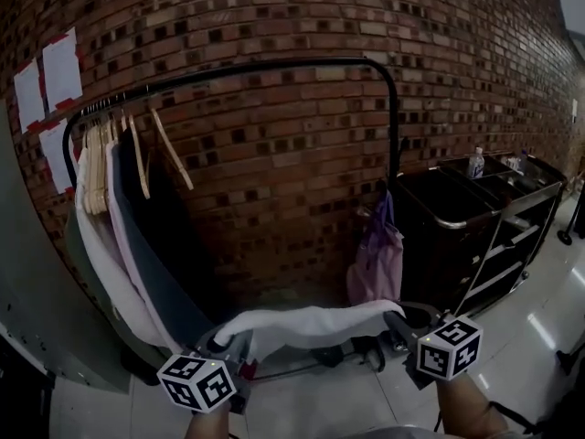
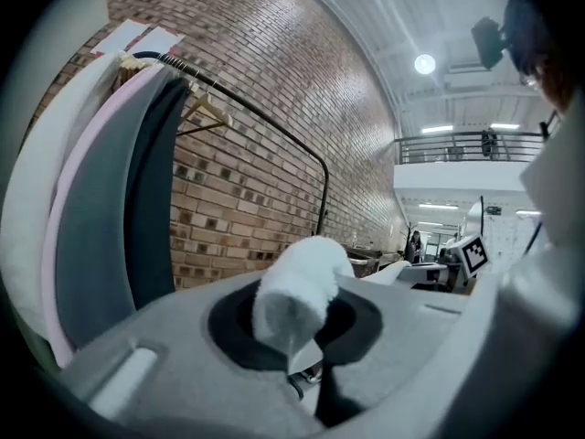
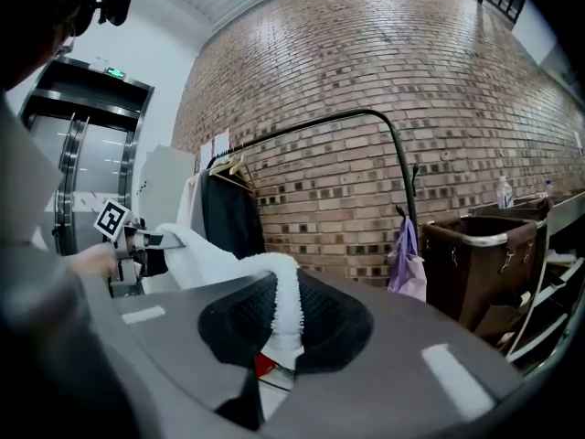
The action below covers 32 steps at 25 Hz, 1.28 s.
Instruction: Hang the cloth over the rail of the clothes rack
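Left gripper, right gripper: jaws of each pinching one end of cloth. Cloth stretched between them, low, in front of rack, well below rail.

Likely best: keep cloth taut, lift both ends above rail, cross at bare middle-right stretch, lower so halves hang even, then release.

In way: hangers and clothes crowd rail's left end. Purple bag hangs at right post. Cart beyond, bottle on it.

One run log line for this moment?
left tongs: shut on cloth | right tongs: shut on cloth | rail: cloth not hung
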Each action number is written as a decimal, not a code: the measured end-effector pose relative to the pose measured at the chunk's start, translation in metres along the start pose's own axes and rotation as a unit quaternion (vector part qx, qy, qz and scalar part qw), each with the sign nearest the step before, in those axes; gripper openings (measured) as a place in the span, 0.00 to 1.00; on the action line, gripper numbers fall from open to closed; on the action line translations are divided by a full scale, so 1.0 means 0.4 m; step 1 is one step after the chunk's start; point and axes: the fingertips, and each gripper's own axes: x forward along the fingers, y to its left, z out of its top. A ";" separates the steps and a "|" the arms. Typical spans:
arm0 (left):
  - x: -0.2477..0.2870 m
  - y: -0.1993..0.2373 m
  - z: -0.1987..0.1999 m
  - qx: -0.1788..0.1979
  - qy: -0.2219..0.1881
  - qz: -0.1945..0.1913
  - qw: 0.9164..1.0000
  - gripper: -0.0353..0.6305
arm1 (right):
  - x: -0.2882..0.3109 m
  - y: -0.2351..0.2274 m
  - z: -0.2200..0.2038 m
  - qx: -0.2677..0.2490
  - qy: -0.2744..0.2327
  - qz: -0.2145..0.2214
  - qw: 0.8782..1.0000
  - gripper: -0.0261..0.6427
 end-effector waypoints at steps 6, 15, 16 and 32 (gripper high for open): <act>0.057 0.032 0.033 0.005 -0.005 -0.005 1.000 0.09 | 0.052 -0.032 0.039 -0.010 -0.007 -0.008 1.000 0.08; 0.134 0.042 0.075 0.038 -0.002 0.004 0.999 0.09 | 0.097 -0.104 0.085 -0.006 -0.038 -0.013 0.999 0.08; 0.146 0.043 0.080 0.041 -0.002 0.004 0.999 0.09 | 0.105 -0.112 0.088 -0.006 -0.038 -0.012 0.999 0.08; 0.389 0.061 0.310 0.108 -0.045 0.028 0.993 0.09 | 0.266 -0.368 0.319 -0.045 -0.096 0.004 0.994 0.08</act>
